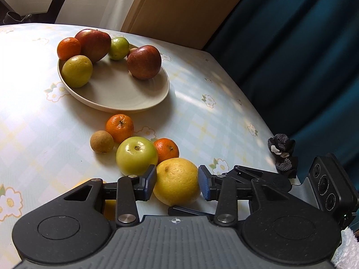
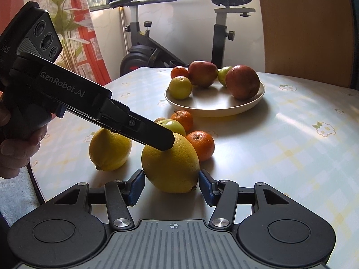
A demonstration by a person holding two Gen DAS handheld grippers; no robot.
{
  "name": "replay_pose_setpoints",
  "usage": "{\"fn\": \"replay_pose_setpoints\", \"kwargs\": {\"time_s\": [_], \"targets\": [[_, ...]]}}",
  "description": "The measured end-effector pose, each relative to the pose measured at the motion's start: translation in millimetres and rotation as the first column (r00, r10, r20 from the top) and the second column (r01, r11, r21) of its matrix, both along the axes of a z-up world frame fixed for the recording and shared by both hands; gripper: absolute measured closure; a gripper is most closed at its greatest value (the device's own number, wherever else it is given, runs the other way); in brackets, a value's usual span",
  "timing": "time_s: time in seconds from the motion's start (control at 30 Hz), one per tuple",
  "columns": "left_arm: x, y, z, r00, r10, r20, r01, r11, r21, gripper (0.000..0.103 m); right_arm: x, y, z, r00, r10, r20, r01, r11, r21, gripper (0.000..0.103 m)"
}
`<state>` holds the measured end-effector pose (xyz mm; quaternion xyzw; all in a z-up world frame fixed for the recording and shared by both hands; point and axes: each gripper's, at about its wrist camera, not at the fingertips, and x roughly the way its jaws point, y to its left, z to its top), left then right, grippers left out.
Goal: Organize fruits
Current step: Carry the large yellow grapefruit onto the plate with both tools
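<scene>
Yellow lemon (image 2: 170, 163) sits pinched in the right claw (image 2: 171, 187); the left claw (image 1: 177, 181) brackets it too, grip unclear. Pulled both ways, it could pop free and roll off the table (image 2: 280, 157).

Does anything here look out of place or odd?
Yes. Both grippers, left and right, flank the same lemon. Six fruits lie on the table, outside the plate.

Yellow lemon (image 2: 170, 163) on table, plate (image 2: 215, 108) holding fruit
</scene>
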<state>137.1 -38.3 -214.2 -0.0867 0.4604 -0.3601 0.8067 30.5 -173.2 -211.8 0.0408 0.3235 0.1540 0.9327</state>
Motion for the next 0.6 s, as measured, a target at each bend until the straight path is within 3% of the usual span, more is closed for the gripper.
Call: {"fn": "replay_pose_setpoints", "kwargs": {"time_s": [0.3, 0.6], "targets": [[1.9, 5.6, 6.3, 1.0, 0.011, -0.004, -0.011, 0.999, -0.043, 0.06, -2.6, -2.2, 9.3, 0.999, -0.027, 0.035, 0.026, 0.998, 0.05, 0.054], [16.5, 3.8, 50.7, 0.991, 0.022, 0.128, -0.015, 0.998, -0.057, 0.06, 30.5, -9.2, 49.8, 0.995, -0.021, 0.094, 0.018, 0.999, 0.033, 0.054]]}}
